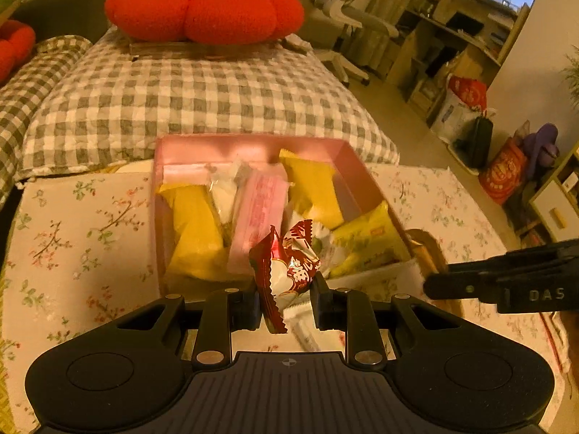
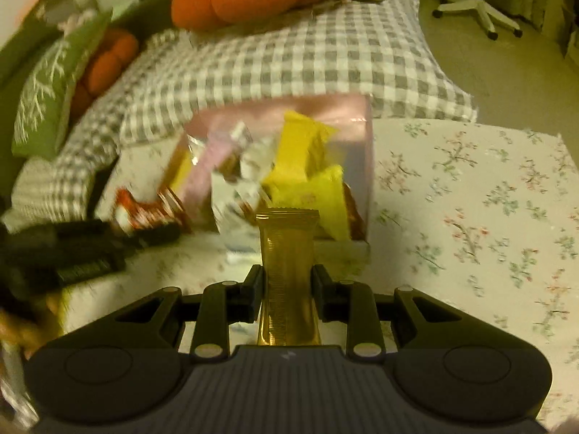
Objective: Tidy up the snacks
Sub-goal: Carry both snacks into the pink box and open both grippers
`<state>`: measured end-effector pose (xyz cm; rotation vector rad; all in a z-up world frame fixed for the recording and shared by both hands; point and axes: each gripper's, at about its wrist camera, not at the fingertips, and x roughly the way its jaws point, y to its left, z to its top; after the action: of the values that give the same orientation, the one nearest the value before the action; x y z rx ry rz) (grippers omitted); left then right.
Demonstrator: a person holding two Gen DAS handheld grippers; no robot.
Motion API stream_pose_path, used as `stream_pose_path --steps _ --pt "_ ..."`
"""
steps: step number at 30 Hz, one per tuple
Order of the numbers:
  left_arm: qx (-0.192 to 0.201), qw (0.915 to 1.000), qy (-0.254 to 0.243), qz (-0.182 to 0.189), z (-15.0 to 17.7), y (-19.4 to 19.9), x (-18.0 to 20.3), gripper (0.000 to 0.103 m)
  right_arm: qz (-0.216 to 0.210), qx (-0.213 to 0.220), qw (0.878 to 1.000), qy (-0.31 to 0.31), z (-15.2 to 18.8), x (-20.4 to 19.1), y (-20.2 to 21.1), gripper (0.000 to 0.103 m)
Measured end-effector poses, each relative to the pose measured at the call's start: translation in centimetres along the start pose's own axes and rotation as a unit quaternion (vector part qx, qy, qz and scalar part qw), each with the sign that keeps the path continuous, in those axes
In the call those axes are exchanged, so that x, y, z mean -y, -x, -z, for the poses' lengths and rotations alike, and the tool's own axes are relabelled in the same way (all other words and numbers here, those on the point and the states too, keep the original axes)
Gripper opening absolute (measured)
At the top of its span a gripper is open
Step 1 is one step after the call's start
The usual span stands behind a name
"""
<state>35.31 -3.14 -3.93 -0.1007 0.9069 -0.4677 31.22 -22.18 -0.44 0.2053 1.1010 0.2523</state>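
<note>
Our left gripper (image 1: 286,282) pinches a red-and-white snack packet (image 1: 289,266) at the near edge of the pink box (image 1: 347,166); the box sits on the floral tablecloth (image 1: 83,224), holding yellow packets (image 1: 195,231) and a pink packet (image 1: 257,209); further right, our right gripper (image 2: 286,277) grips a gold wrapped bar (image 2: 287,249), upright before the box.
</note>
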Motion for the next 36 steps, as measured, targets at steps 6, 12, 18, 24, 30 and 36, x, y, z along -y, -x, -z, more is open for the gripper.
stream_pose_path --steps 6,12,18,24,30,36 --pt "0.038 0.9991 0.013 0.008 -1.1 -0.3 -0.6 0.023 -0.021 0.048 0.998 -0.042 -2.2 0.7 -0.8 0.026" --pt "0.098 0.9937 0.055 -0.007 -3.0 0.2 -2.6 0.023 -0.085 0.104 0.986 -0.101 -3.4 1.2 -2.6 0.026" --pt "0.098 0.9906 0.095 -0.016 -2.8 -3.0 -4.8 0.023 -0.082 0.125 0.979 -0.137 -4.0 1.8 -5.4 0.026" --pt "0.100 0.9889 0.108 -0.015 -3.5 -3.9 -4.8 0.060 -0.063 0.150 0.978 -0.132 -4.0 1.4 -5.2 0.051" --pt "0.124 0.9854 0.112 -0.033 -3.8 -1.2 -4.5 0.076 -0.049 0.143 0.977 -0.147 -3.8 2.9 -3.3 0.054" --pt "0.118 0.9821 0.141 -0.040 -3.1 1.4 -5.2 0.080 -0.026 0.113 0.985 -0.129 -3.5 2.3 -1.2 0.055"
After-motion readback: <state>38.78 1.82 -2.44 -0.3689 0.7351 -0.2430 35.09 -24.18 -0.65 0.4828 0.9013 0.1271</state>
